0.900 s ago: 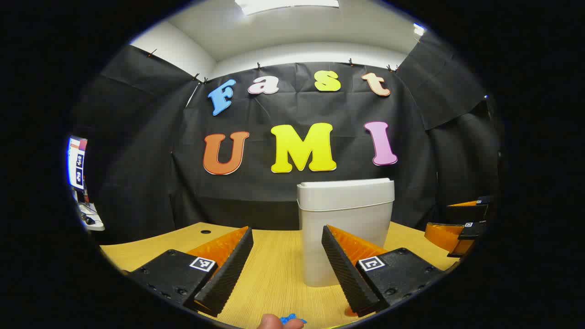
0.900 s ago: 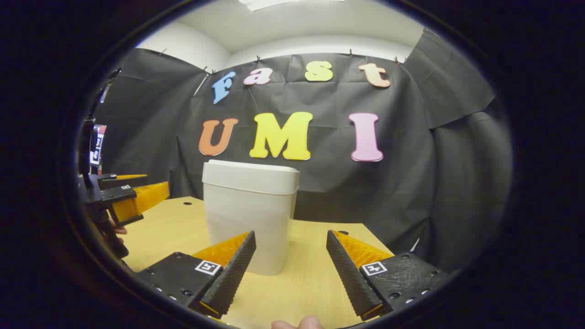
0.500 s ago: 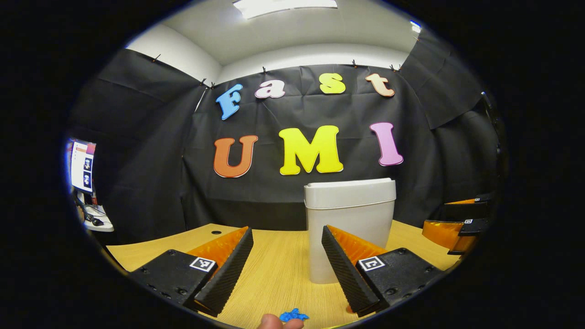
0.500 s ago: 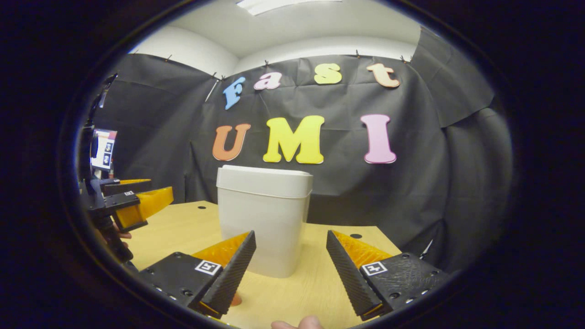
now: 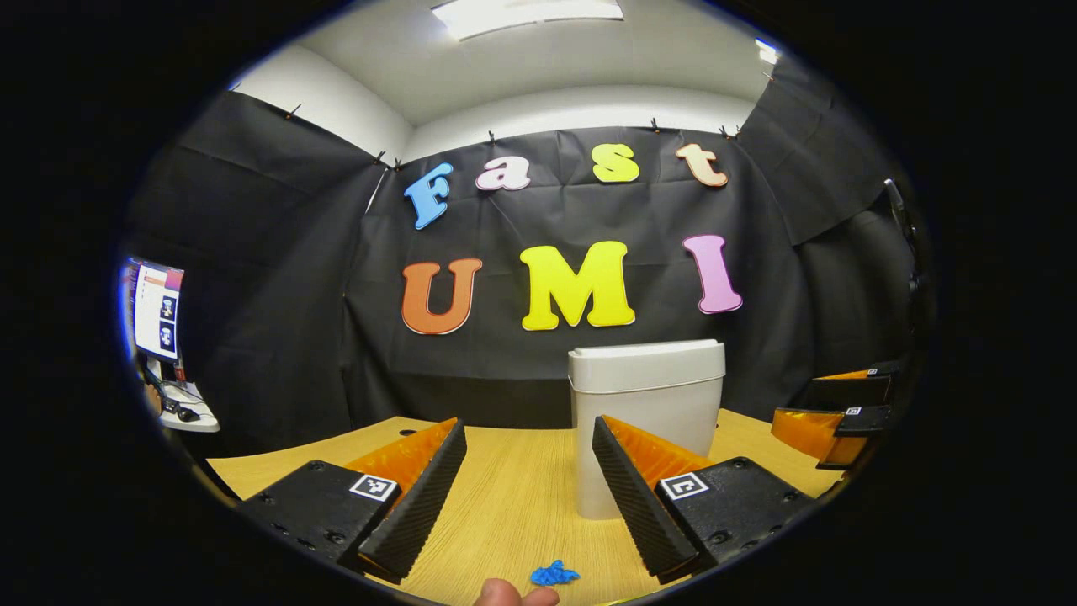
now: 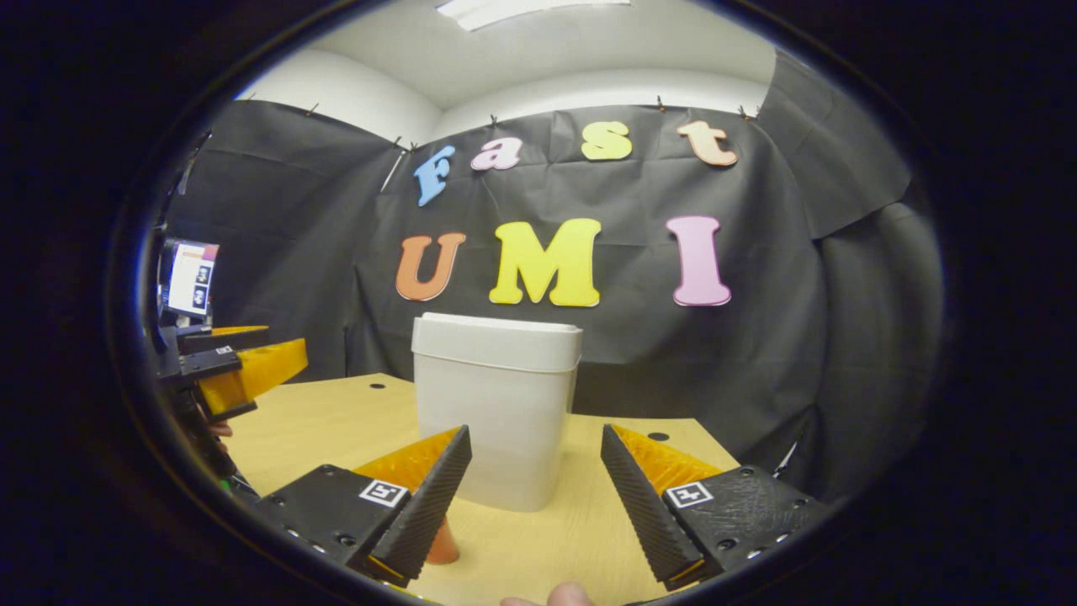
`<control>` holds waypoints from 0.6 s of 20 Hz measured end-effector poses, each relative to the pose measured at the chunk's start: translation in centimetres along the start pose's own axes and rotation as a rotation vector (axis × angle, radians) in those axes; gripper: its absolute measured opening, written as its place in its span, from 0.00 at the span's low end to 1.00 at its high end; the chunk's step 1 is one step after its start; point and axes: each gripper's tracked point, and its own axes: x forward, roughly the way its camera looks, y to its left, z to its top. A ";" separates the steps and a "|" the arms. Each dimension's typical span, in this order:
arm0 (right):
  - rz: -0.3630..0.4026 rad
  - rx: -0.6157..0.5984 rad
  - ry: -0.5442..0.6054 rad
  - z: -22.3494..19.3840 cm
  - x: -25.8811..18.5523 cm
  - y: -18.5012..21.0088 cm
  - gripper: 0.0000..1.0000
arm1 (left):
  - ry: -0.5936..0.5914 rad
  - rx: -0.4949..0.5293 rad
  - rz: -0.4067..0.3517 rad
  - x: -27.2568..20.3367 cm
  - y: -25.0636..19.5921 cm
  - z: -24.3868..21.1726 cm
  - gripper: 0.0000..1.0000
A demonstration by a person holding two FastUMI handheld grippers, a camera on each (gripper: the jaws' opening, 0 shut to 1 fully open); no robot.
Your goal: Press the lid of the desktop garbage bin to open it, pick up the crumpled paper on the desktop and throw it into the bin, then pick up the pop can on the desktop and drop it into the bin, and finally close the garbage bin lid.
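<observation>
Both hand-held grippers released, empty: left [image 5: 528, 480], right [image 6: 535, 484]. Lidded bin [image 5: 646, 421] on desk [image 5: 513, 497] just ahead; blue crumpled paper [image 5: 554, 575] below left gripper.

A ceiling light panel [image 5: 528, 14] overhead lights the booth evenly and fairly brightly. The desk [image 5: 513, 497] beyond the fingers shows sharp wood grain, with a soft shadow at the foot of the bin [image 6: 496, 412]. The fisheye bends the walls towards the edges, where things dim. The focus is crisp, with no motion blur.
</observation>
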 end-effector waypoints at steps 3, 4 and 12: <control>-0.003 0.002 -0.012 2.5 0.3 -0.2 0.95 | -0.008 0.015 -0.005 0.1 0.7 0.4 0.97; -0.001 0.005 -0.013 3.0 0.5 -0.2 0.95 | -0.009 0.015 -0.005 0.2 0.8 0.5 0.97; -0.020 0.046 -0.011 7.5 3.1 0.1 0.95 | 0.025 -0.015 -0.025 1.3 1.7 1.1 0.98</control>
